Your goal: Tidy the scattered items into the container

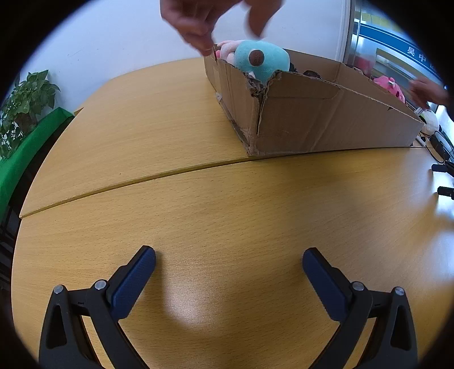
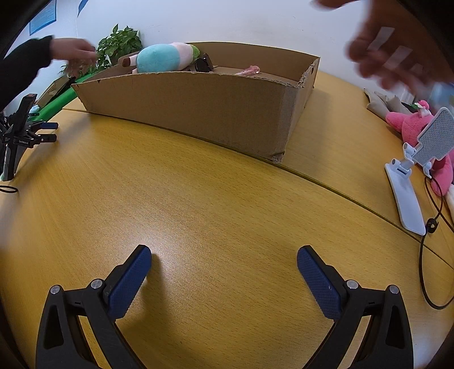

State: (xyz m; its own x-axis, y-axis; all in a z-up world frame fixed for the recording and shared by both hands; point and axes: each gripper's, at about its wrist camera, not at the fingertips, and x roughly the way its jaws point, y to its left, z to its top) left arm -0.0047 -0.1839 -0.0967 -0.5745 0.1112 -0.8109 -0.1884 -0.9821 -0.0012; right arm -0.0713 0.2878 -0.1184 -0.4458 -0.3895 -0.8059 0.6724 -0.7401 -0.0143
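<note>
On the bench [image 1: 176, 159], your left tongs [image 1: 229, 264] and right tongs [image 2: 224, 262] both hang low over bare wood, jaws spread wide, nothing between them. The box [image 2: 198, 113] sits well ahead of both, on the far side of the seam between the two bench tops. Inside it you can count one teal plush [image 1: 262, 61], something pale pink behind it at the far corner, one pair of sunglasses [image 2: 204, 64] and one small pink item [image 2: 249, 70] further along; the box floor is mostly hidden by the near wall, so there may be more. Two bare hands show: one [image 1: 195, 25] at the box's far corner, one [image 1: 428, 90] blurred at the other end, holding something you cannot identify. Judged from this, the task is either not begun or nearly finished: the bench in front of both tongs carries no loose item. Outside the box you see one pink plush [image 2: 411, 125] lying past a white phone stand [image 2: 408, 193] with a black cable [image 2: 431, 224]; whether that plush counts as scattered cannot be told. One potted plant [image 1: 25, 96] stands off the bench edge. If the pink plush is to go in, that falls to your right tongs, which are nearer.
</note>
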